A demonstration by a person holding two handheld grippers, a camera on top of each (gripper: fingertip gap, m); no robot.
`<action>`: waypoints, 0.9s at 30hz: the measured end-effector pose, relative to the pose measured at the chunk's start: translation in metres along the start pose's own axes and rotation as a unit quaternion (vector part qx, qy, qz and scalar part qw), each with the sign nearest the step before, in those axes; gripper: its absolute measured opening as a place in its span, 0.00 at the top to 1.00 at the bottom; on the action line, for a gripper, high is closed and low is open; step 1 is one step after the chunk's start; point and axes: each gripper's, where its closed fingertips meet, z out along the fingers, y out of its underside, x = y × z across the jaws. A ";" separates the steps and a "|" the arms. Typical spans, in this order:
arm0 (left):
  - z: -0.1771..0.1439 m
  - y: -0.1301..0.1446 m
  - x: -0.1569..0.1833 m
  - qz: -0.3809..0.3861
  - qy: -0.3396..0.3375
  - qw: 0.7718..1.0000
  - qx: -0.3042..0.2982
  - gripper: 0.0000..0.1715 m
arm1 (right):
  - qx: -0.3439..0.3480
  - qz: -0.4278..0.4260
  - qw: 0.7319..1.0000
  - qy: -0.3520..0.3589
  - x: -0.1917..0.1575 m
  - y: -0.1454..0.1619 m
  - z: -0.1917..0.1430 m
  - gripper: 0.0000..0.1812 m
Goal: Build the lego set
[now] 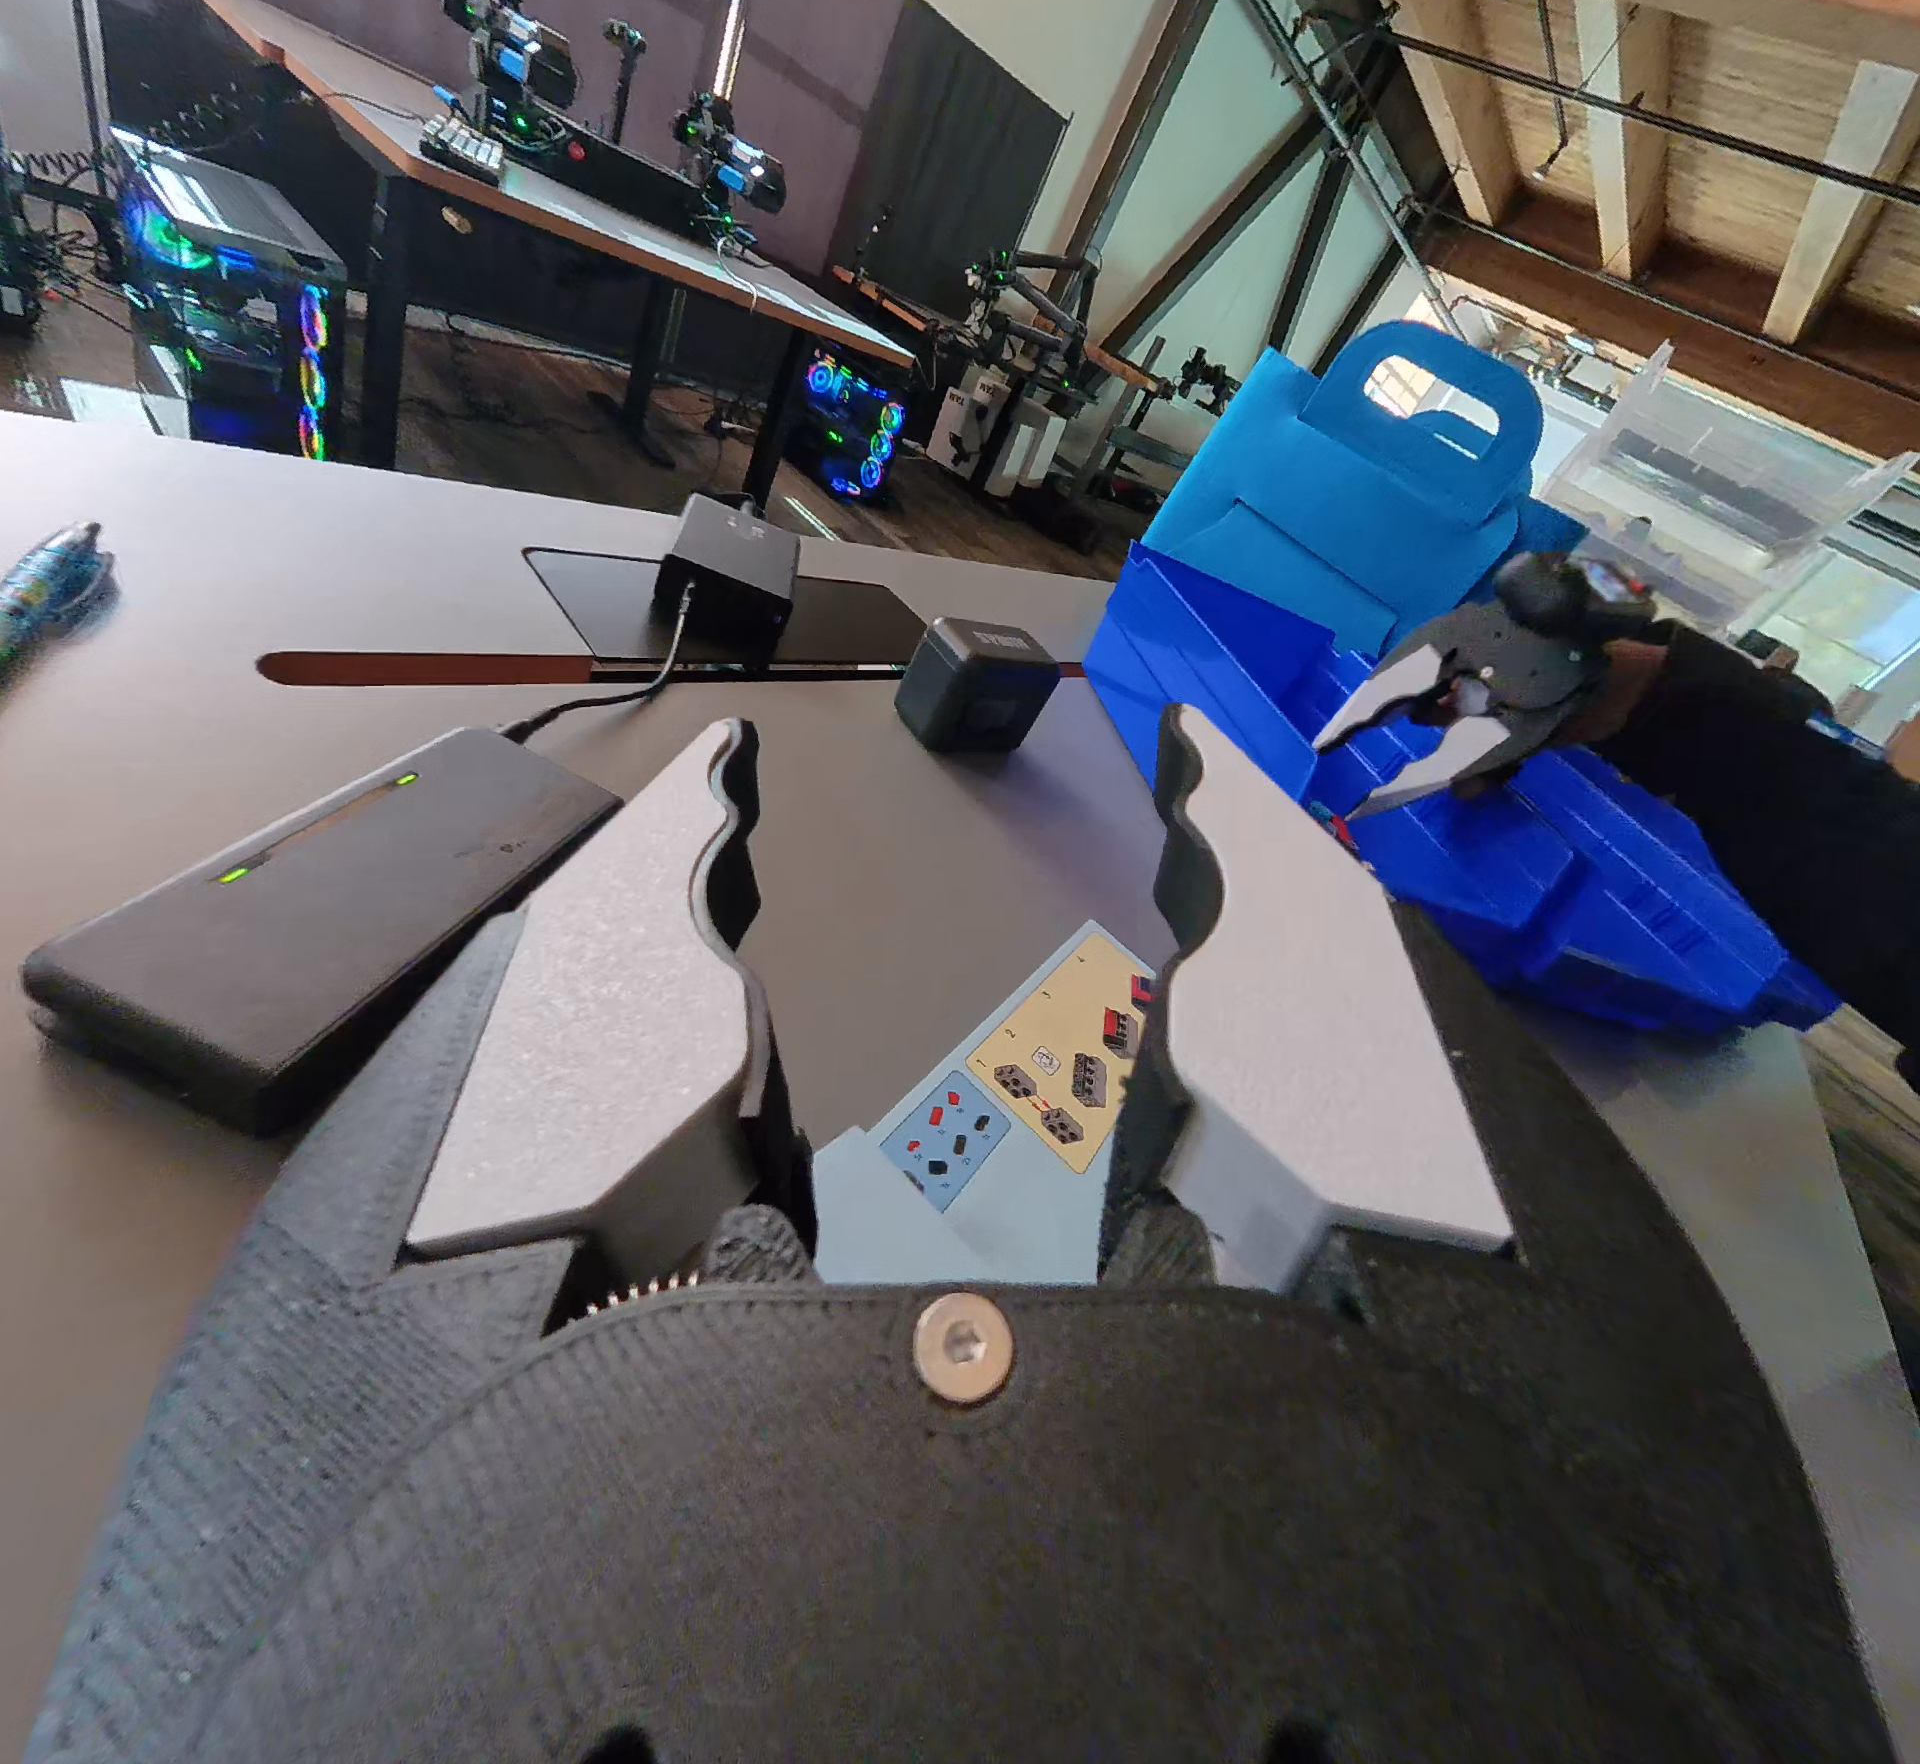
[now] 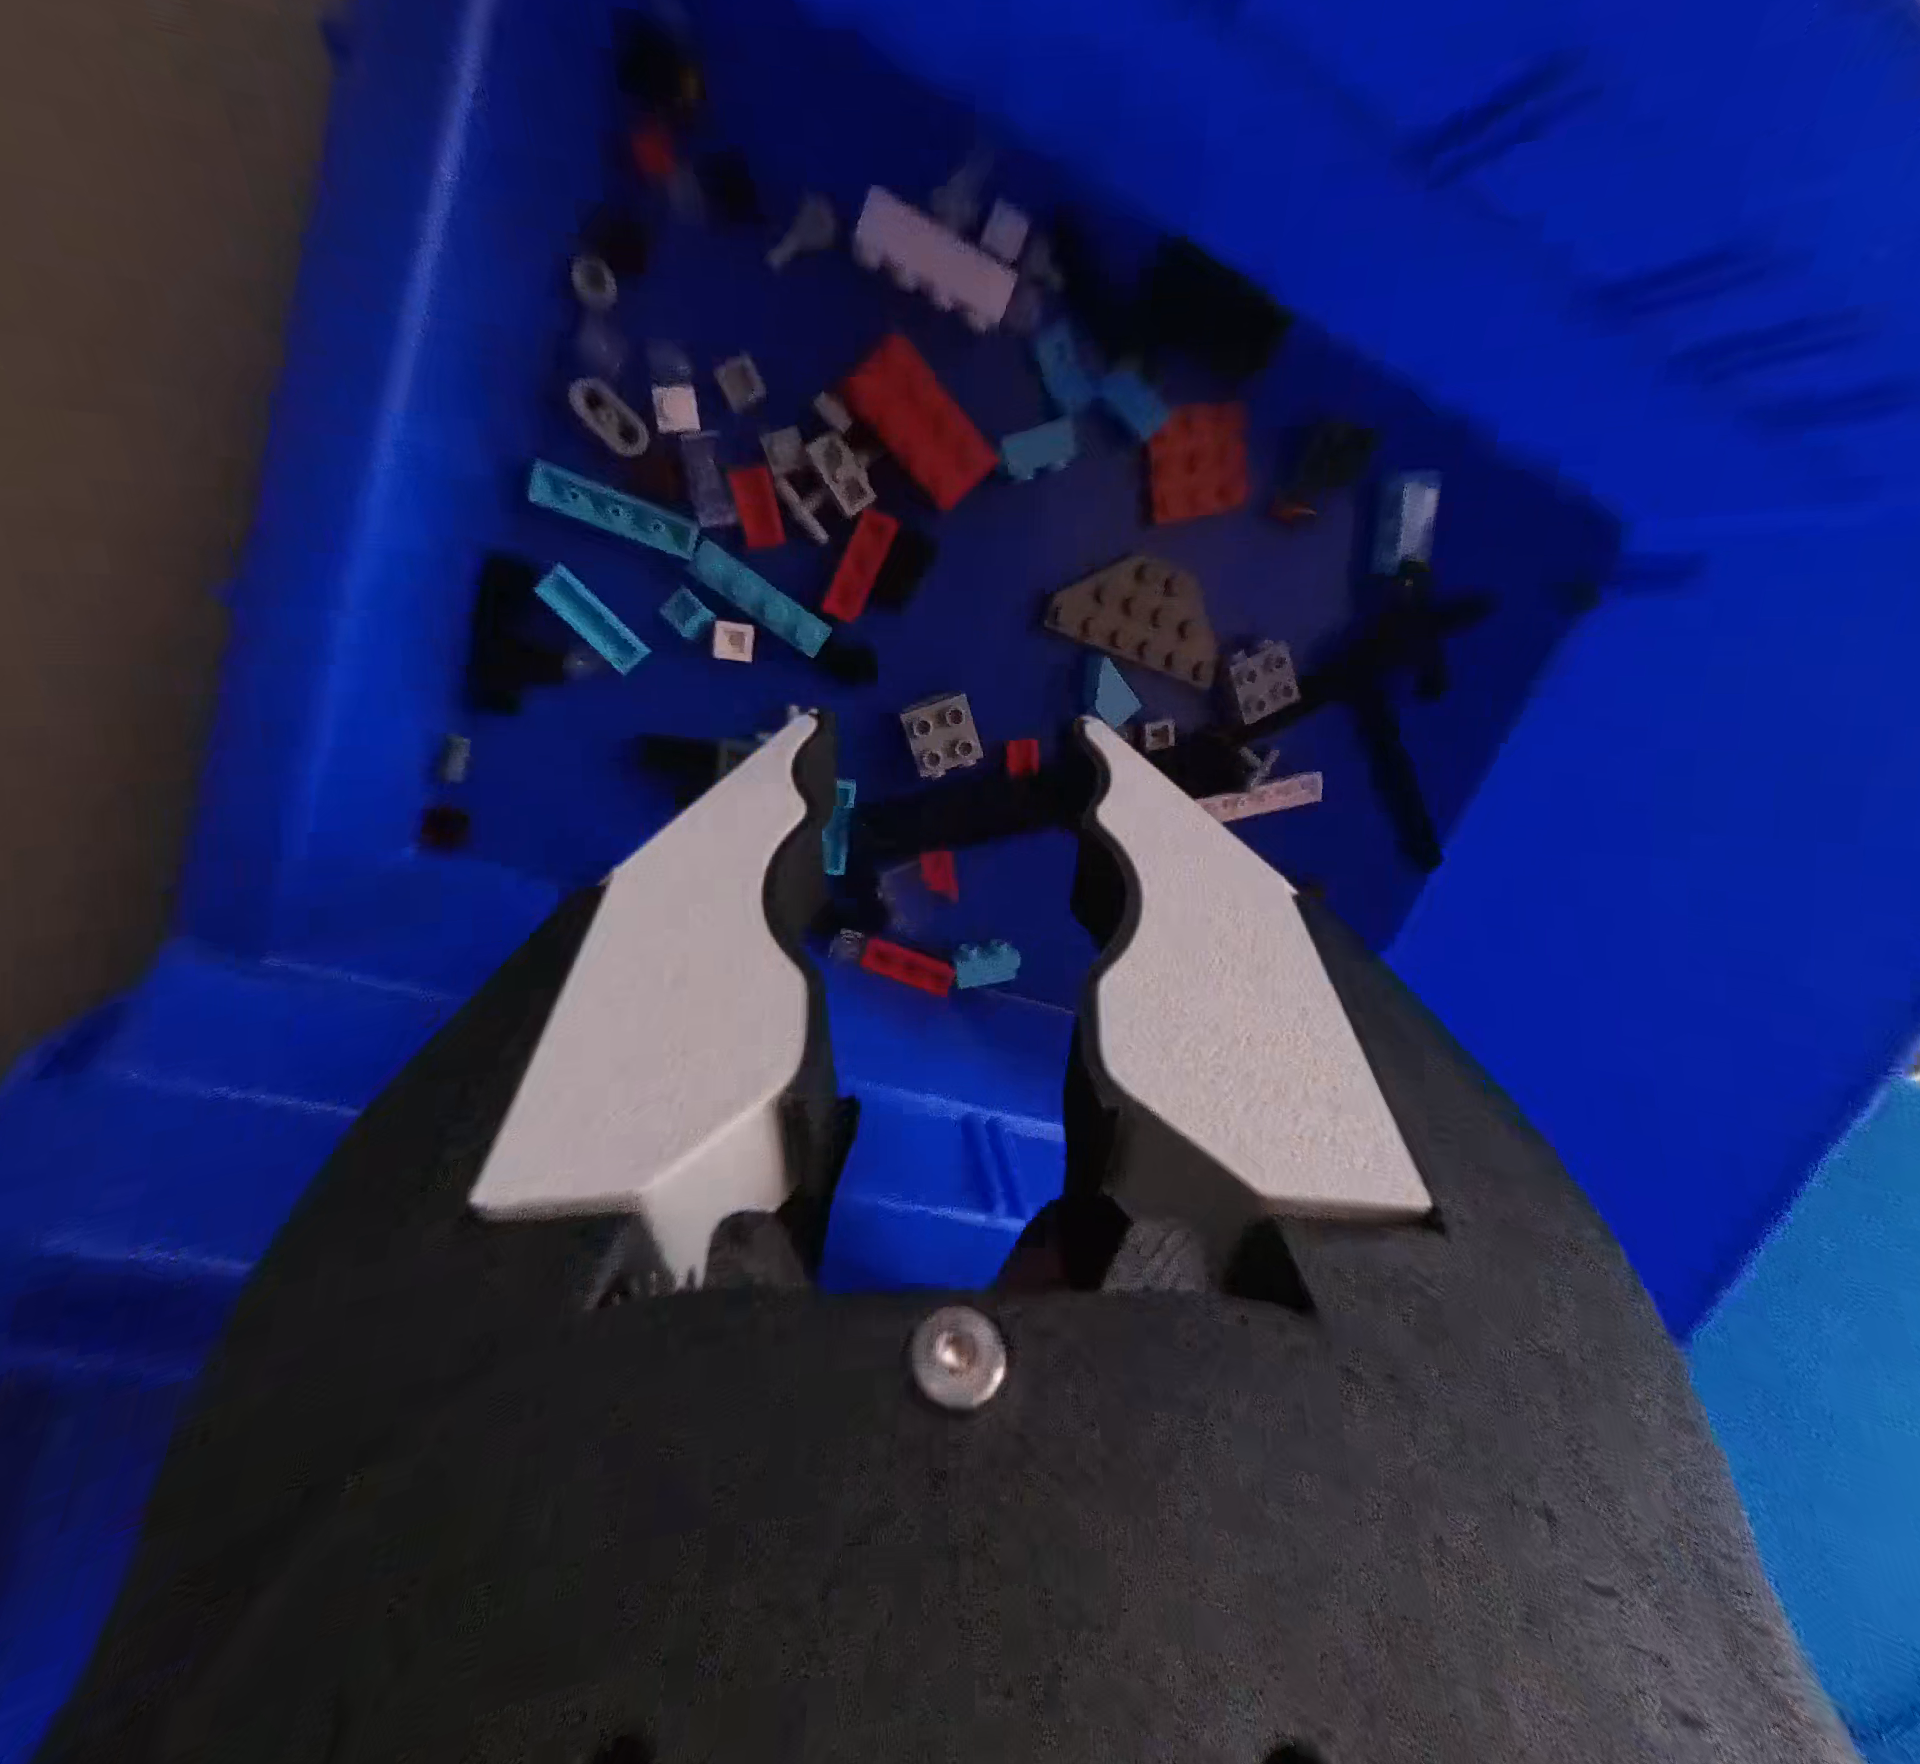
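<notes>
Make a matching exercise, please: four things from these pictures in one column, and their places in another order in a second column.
Things:
1. instruction sheet
2. loose bricks
3. black power bank
4. right tongs

Places:
A. inside the blue bin
B. on the table, left of the left tongs
C. open, above the bricks
D. under the open left tongs

Pairs: 1-D, 2-A, 3-B, 4-C

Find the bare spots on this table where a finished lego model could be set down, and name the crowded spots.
Free: the dark table between the power bank and the far slot. Crowded: the blue bin full of loose bricks; the instruction sheet under the left hand-held gripper.
</notes>
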 end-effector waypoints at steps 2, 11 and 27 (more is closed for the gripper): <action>-0.003 -0.003 -0.004 -0.007 -0.003 1.000 0.007 0.55 | -0.033 -0.028 0.999 -0.014 0.000 0.004 0.008 0.75; -0.005 -0.006 -0.004 -0.016 0.001 1.000 0.013 0.56 | -0.122 -0.067 0.989 -0.046 0.002 0.018 0.030 0.74; -0.006 -0.009 -0.002 -0.019 0.001 1.000 0.017 0.56 | -0.078 -0.016 0.996 -0.043 0.000 -0.004 0.019 0.90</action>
